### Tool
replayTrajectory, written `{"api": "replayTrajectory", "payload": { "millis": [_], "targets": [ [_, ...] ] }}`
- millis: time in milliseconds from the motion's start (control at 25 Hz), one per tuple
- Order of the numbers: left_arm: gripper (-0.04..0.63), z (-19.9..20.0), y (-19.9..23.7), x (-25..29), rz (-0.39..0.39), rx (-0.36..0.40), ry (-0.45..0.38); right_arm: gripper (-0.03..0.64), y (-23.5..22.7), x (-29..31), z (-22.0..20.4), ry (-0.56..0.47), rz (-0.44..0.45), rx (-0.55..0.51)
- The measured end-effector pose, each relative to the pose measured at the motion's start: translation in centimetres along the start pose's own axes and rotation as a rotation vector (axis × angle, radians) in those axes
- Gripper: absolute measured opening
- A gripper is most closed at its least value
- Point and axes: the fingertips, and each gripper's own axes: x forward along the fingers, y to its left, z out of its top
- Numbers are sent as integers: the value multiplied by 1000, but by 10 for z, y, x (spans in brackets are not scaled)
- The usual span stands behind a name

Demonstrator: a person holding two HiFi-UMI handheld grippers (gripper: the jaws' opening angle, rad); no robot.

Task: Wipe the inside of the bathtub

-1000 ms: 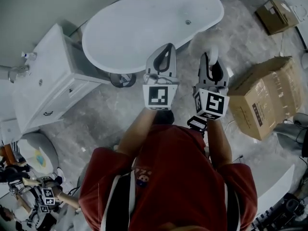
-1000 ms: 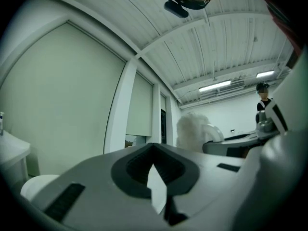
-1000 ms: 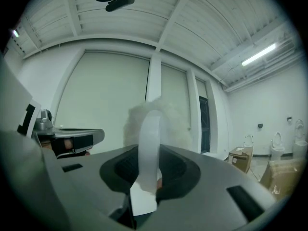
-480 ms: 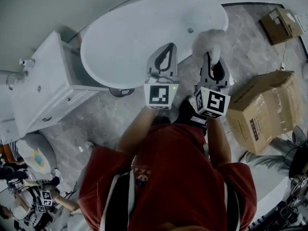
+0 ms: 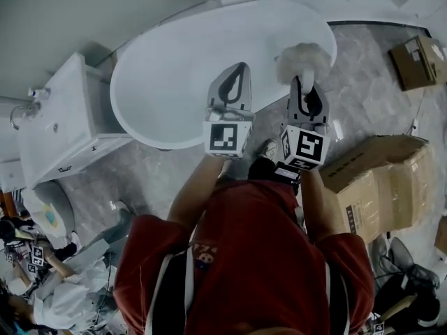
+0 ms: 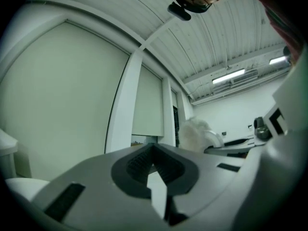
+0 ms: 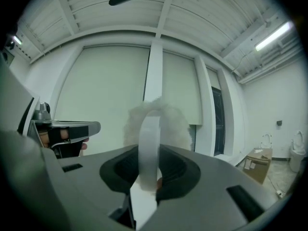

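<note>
The white oval bathtub (image 5: pixel 181 68) lies ahead of me, seen from above. My right gripper (image 5: pixel 305 84) is shut on the white handle (image 7: pixel 149 143) of a fluffy white duster (image 5: pixel 303 58), whose head hangs over the tub's near right rim. My left gripper (image 5: pixel 240 68) is shut with nothing in it and hovers over the tub's near rim, beside the right one. In the left gripper view the jaws (image 6: pixel 153 163) point up at the wall and ceiling, and the duster (image 6: pixel 199 134) shows to the right. The tub's inside looks bare.
A white vanity cabinet (image 5: pixel 66 128) stands left of the tub, with a toilet (image 5: pixel 45 215) nearer me. Cardboard boxes (image 5: pixel 380 180) (image 5: pixel 420 61) sit on the grey floor at the right. Other people and gear crowd the lower left corner (image 5: pixel 28 285).
The person has stepped closer to the tub. Both grippers now reach over its near rim, and the duster has moved from beside the tub to above its edge.
</note>
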Motion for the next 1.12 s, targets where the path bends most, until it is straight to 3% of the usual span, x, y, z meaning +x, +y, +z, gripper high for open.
{"api": "replayTrajectory", "payload": {
  "millis": [80,280,400,640,1120],
  "targets": [
    [15,7,-22,29,34,-18,-26,95,-36,15,2,-16,21,2],
    [15,2,-121,80,90,39,-95,95,-152,12,-16,-82,62,20],
    [15,-1,-131,106,125,59,-121,95,-178,37,-25,-75,100,21],
    [15,-24,-101,137,162,89,-96,95,-169,90,-41,-45,139,18],
    [15,-83,-16,182,179,53,-56,95,-115,179,-76,-19,145,-11]
  ]
}}
